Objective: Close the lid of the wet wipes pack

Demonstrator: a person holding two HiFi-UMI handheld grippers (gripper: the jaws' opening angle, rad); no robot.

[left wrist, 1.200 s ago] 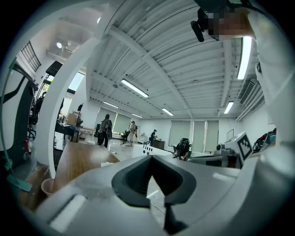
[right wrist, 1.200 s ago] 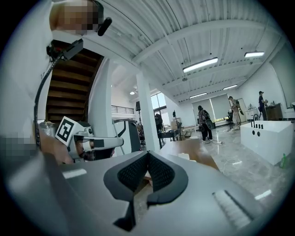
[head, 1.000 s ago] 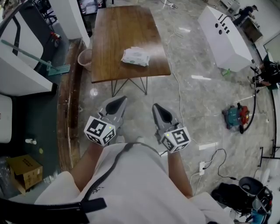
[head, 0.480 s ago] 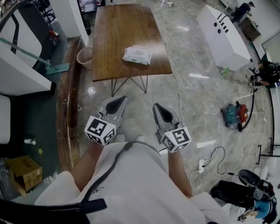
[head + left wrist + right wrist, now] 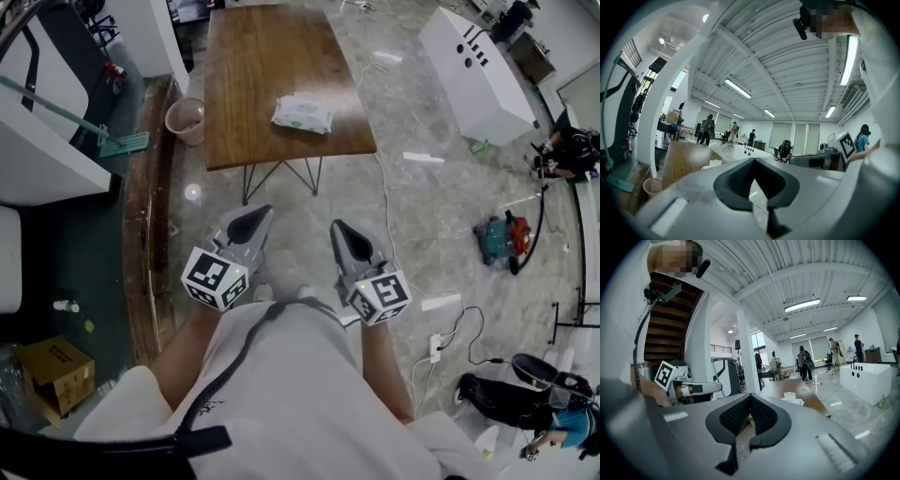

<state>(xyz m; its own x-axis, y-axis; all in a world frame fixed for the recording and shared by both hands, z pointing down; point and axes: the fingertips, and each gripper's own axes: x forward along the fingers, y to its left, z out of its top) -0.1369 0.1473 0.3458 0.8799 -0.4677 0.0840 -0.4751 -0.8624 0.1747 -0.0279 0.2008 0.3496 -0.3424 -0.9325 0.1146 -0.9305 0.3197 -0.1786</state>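
A white wet wipes pack (image 5: pixel 302 113) lies on the near right part of a brown wooden table (image 5: pixel 253 66), with its lid standing up. It is small in the right gripper view, wipes pack (image 5: pixel 792 399), and in the left gripper view, wipes pack (image 5: pixel 711 164). My left gripper (image 5: pixel 253 221) and right gripper (image 5: pixel 343 234) are held level side by side in front of my body, well short of the table. Both are shut with nothing between the jaws. Left gripper (image 5: pixel 753 161) and right gripper (image 5: pixel 750 398) point toward the table.
A pink bin (image 5: pixel 185 118) stands left of the table. A white cabinet (image 5: pixel 473 70) lies at the right, with cables (image 5: pixel 389 216) and a teal machine (image 5: pixel 499 239) on the marble floor. A wooden ledge (image 5: pixel 150 234) and a cardboard box (image 5: pixel 54 371) are at the left. Several people stand far off.
The table and the wipes pack have shifted slightly closer and to the right in the head view as I step forward. Both grippers keep the same pose.
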